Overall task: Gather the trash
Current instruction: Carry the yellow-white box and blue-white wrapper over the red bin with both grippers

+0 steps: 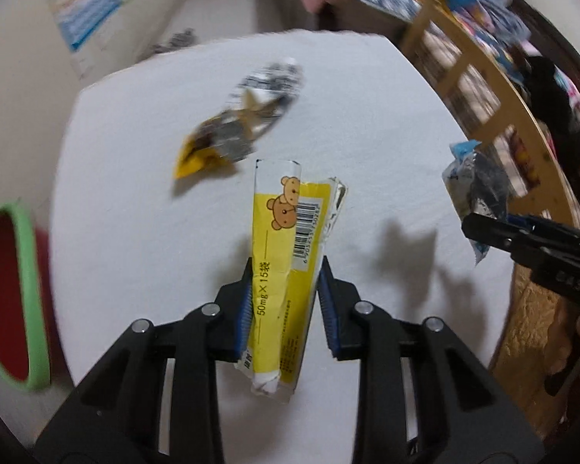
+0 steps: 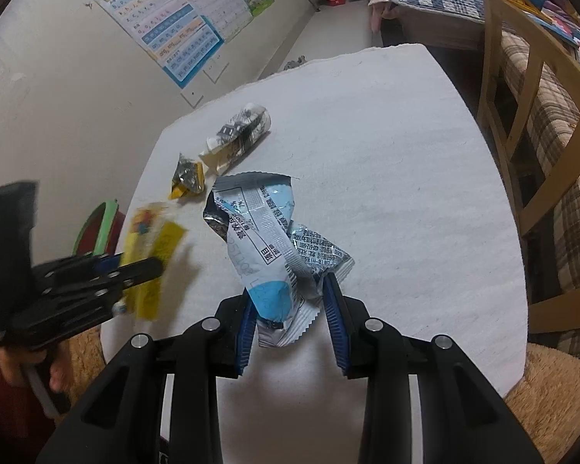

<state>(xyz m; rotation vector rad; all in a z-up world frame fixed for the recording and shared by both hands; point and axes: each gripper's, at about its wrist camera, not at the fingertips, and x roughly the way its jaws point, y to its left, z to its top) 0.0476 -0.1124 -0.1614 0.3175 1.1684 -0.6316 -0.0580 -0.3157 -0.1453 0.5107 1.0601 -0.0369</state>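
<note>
Black left gripper [image 1: 284, 270] has its blue pads pressed on a flattened yellow cardboard box with a bear print [image 1: 286, 255], held above the near part of the white table [image 1: 367, 116]. Right gripper [image 2: 290, 290], narrowly parted, clamps a crumpled blue-and-silver foil wrapper [image 2: 266, 239]. Farther left on the table lie a small yellow-and-silver wrapper [image 2: 187, 181] and a white printed wrapper [image 2: 237, 137], touching. A red bin with a green rim [image 1: 19, 301] stands left of the table.

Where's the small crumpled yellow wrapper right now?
The small yellow wrapper lies on the white table, left of centre in the right wrist view, beside the white printed packet.
</note>
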